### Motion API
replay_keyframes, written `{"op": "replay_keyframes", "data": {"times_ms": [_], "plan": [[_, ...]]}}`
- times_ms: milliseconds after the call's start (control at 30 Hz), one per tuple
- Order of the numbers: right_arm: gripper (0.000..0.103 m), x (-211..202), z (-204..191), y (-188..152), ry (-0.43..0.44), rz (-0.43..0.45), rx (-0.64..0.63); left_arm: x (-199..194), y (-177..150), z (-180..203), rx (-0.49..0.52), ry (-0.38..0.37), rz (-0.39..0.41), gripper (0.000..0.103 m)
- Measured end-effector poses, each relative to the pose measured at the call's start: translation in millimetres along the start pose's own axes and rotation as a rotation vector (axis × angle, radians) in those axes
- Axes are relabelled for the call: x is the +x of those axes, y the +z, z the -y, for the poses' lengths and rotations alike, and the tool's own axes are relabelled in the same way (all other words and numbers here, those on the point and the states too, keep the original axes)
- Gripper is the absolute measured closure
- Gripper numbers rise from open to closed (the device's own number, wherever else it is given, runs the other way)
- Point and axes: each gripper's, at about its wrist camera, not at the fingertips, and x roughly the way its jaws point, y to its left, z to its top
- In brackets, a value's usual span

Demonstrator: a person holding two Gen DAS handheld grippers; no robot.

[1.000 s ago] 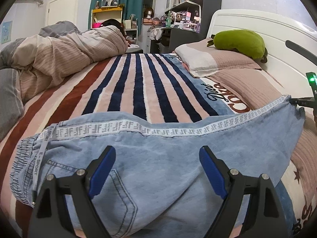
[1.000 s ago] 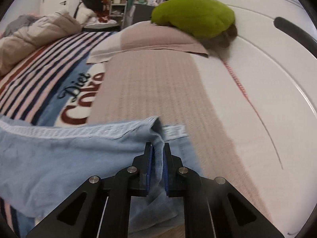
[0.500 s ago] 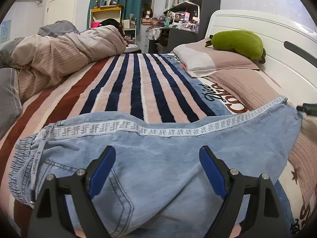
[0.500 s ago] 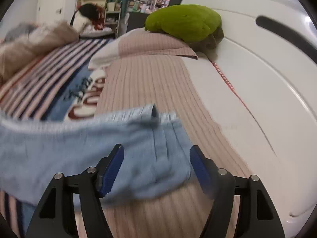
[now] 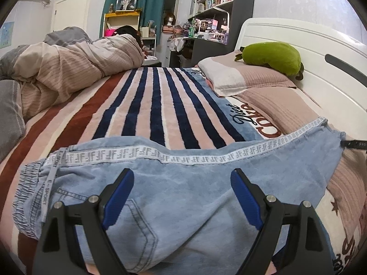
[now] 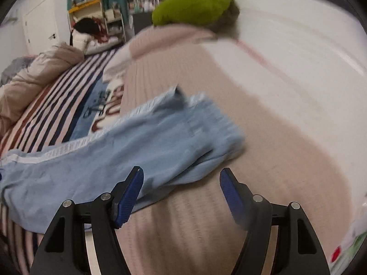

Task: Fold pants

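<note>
Two sets of tongs hover over light-blue denim pants (image 5: 183, 183) laid flat on the bed's striped blanket (image 5: 146, 105), long axis running side to side. At the left, the elastic waistband (image 5: 25, 192) lies nearest the left tongs (image 5: 181, 194), whose jaws stand wide apart above the seat pocket, gripping nothing. The logo-taped side seam (image 5: 183, 158) forms the far edge. At the right, the leg hems (image 6: 206, 119) point toward the white headboard (image 6: 286, 45), ahead and slightly left of the right tongs (image 6: 181, 192), jaws apart and empty. For a crosswise fold, the right hand seems nearer the hems
</note>
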Motion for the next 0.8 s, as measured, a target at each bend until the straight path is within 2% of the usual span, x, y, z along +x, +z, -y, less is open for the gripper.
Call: {"op": "replay_keyframes", "data": {"times_ms": [67,133,167,200,267,300,500,667,800], "plan": [[0.038,12.3,-1.9,1.9,0.013,-0.013,0.024,-3.1,1.8,-4.1,-0.009,0.006,0.010,0.019],[0.044,20.0,-5.2,7.0,0.014,0.002,0.025,-7.2,4.3,-9.8,-0.023,0.016,0.024,0.019],[0.056,25.1,-6.7,9.7,0.014,0.005,0.031,-8.6,5.0,-11.6,-0.029,0.020,0.029,0.019],[0.074,32.2,-7.6,12.9,0.005,-0.002,0.032,-10.4,5.8,-14.5,-0.035,0.023,0.034,0.019],[0.094,37.2,-12.6,14.0,-0.019,0.005,0.020,-12.6,7.1,-19.2,-0.047,0.028,0.040,0.019],[0.098,33.8,-14.0,14.1,-0.020,0.029,0.019,-13.5,7.6,-20.7,-0.051,0.028,0.042,0.019],[0.102,-0.7,-5.9,17.3,-0.046,0.165,0.026,-14.0,8.5,-19.6,-0.040,0.025,0.041,0.019],[0.102,-24.4,19.9,21.4,-0.043,0.181,0.074,-14.1,9.4,-17.7,-0.029,0.019,0.039,0.019],[0.102,-33.9,21.8,17.2,-0.029,0.168,0.067,-14.1,9.4,-16.5,-0.027,0.014,0.036,0.019]]}}
